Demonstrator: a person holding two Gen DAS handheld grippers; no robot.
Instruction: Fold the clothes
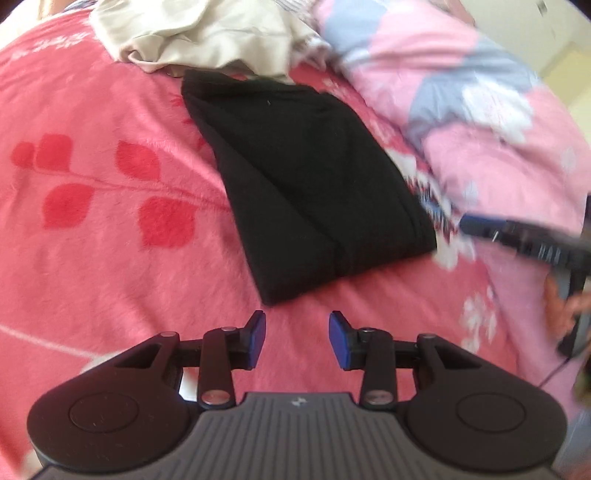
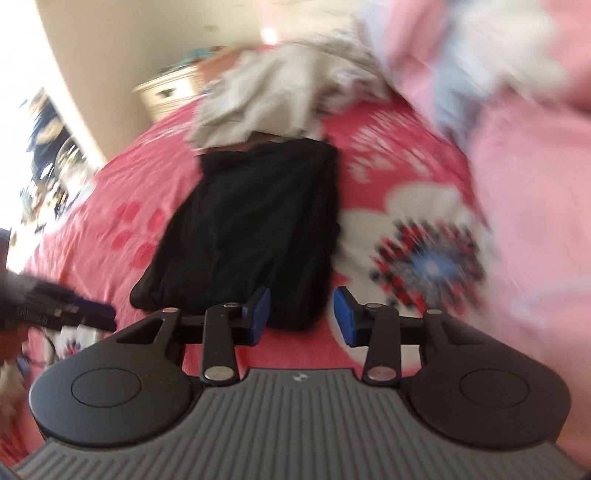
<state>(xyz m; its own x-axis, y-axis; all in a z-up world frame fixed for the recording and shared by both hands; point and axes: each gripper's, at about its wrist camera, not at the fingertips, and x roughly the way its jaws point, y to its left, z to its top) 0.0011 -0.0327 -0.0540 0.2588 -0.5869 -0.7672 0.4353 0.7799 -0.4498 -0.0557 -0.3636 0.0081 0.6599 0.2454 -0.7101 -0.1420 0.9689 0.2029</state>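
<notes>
Black garment lies folded flat on pink bedspread

A pink flowered bedspread lies beneath a rumpled pink-and-grey quilt, with a cream dresser behind.

Bedroom in a home. Bed takes up most of both views, covered by a plush pink blanket with red leaf sprigs and big white flowers. Pink-and-grey floral quilt bunched along the right side. Clothes on the bed: folded black garment in the middle, crumpled beige garment just behind it, touching its far edge. Right wrist view, blurred: cream wall beyond the bed, and against it a pale piece that looks like a dresser with dark handles. Bright daylight at far left, possibly a window, too washed out to tell
</notes>
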